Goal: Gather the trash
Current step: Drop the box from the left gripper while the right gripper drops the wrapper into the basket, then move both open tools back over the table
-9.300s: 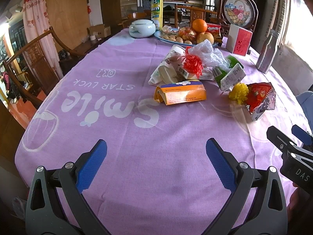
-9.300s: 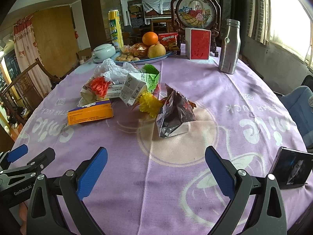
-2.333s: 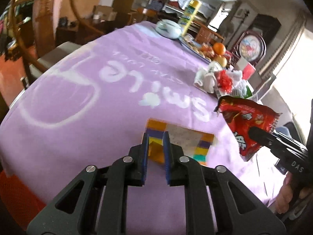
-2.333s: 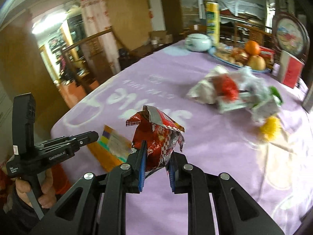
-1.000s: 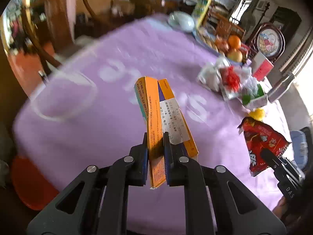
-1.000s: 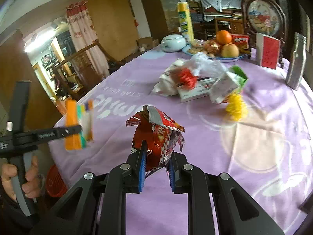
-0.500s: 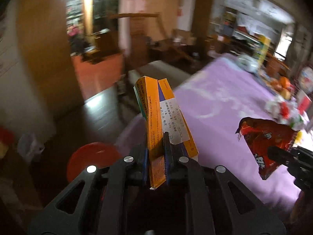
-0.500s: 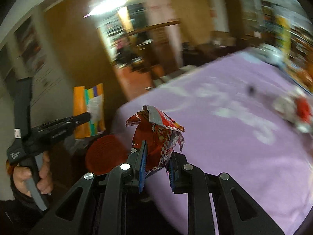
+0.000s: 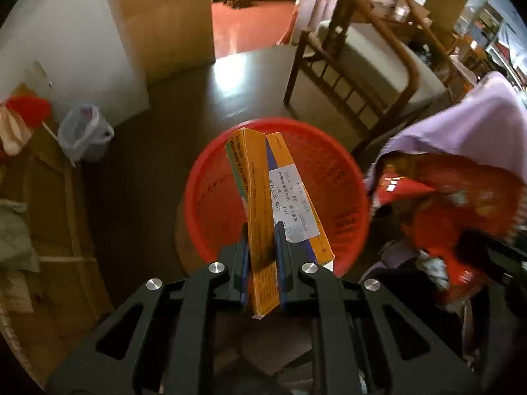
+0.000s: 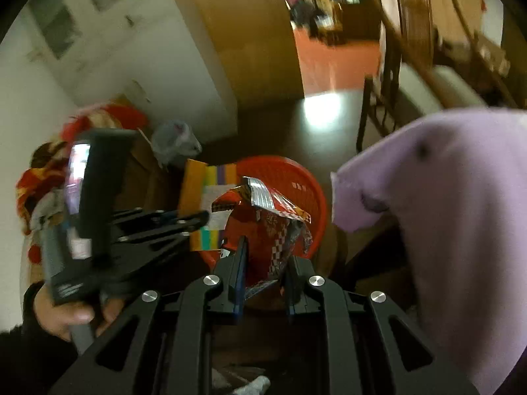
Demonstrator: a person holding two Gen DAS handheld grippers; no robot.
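A: The left gripper (image 9: 262, 260) is clamped on the flat orange cardboard box (image 9: 263, 197) with the white printed label. The box stands on edge between the blue pads, its long axis running straight out from the jaws.

B: And the round red plastic mesh basket (image 9: 329, 177)?

A: On the dark floor, directly below and ahead of that box, by the hanging edge of the purple tablecloth (image 9: 477, 131). From the left wrist view the box sits over the basket's middle, so the left hand looks better lined up.

B: The right gripper (image 10: 265, 265)?

A: Pinching the crumpled red foil snack wrapper (image 10: 270, 223), also aimed down at the basket, nearer its tablecloth-side rim.

B: What's unclear?

A: The basket's near rim is cut off behind both claws, and its bottom is hidden, so I can't tell what's inside. In the left view the wrapper is a red blur.
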